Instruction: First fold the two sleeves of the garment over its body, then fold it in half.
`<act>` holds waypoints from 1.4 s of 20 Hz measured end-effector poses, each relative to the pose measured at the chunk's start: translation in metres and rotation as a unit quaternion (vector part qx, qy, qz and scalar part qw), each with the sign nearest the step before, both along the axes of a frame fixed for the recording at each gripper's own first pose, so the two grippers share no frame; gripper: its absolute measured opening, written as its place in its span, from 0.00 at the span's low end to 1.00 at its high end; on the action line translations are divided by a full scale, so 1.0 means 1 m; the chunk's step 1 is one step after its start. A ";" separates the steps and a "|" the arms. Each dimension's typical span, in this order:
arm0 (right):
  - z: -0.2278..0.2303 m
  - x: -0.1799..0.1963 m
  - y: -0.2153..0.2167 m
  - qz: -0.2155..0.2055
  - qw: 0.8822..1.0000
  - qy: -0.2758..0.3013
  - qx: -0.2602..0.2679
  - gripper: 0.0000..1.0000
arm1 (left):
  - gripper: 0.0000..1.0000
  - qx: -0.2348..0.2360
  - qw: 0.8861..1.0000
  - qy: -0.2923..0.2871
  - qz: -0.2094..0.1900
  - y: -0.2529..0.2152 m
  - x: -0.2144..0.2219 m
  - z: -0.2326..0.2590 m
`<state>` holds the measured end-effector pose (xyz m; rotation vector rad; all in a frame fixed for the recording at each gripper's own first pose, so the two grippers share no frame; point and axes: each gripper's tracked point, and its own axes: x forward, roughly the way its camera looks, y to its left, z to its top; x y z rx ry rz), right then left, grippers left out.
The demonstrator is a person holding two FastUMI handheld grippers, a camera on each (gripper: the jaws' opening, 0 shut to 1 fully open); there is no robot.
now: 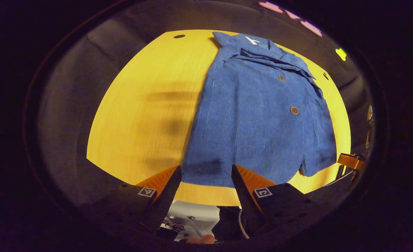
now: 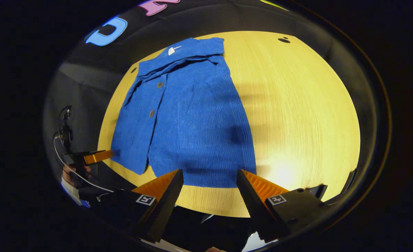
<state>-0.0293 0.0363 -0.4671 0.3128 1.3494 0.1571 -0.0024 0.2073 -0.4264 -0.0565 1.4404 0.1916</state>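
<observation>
Two sleeves appear already folded over the body, as judged from the left gripper view, where the garment (image 1: 258, 115) lies as a narrow blue shape on the yellow table (image 1: 143, 105), right of centre, collar at the far edge and hem near. A flap of cloth is seen lying over its right side, with two buttons along it. The fold in half is judged not yet done, since the full length is laid out. The left gripper (image 1: 206, 175) is held open just over the near hem, gripping nothing.

In the right gripper view the garment (image 2: 189, 115) is seen left of centre on the table (image 2: 304, 115), ribbed and fairly flat, the flap on its left side slightly loose at the near corner. The right gripper (image 2: 209, 178) is likewise open and empty above the hem, and the other gripper is glimpsed at the near left.
</observation>
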 end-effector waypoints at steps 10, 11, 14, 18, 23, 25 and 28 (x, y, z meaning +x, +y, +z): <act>-0.029 -0.005 -0.033 -0.019 0.995 0.074 -0.057 0.99 | 0.88 -0.034 0.998 0.054 -0.016 0.002 0.001 -0.010; -0.033 -0.009 -0.033 -0.016 0.994 0.085 -0.061 0.99 | 0.81 -0.031 0.998 0.059 -0.018 0.001 -0.002 -0.010; -0.041 -0.016 -0.033 0.000 0.992 0.100 -0.075 0.99 | 0.84 -0.017 0.997 0.067 -0.039 0.002 -0.002 -0.010; -0.044 -0.015 -0.025 0.005 0.992 0.100 -0.075 0.99 | 0.84 -0.008 0.996 0.072 -0.045 0.002 -0.004 -0.012; -0.052 -0.019 -0.023 0.023 0.989 0.108 -0.103 0.99 | 0.83 -0.006 0.996 0.081 -0.034 0.004 -0.008 -0.012; -0.055 -0.021 -0.024 0.030 0.986 0.112 -0.117 0.93 | 0.87 -0.014 0.996 0.089 -0.025 0.003 -0.006 -0.009; -0.055 -0.021 -0.018 0.035 0.986 0.117 -0.116 0.91 | 0.85 -0.013 0.993 0.114 -0.027 0.002 -0.008 -0.007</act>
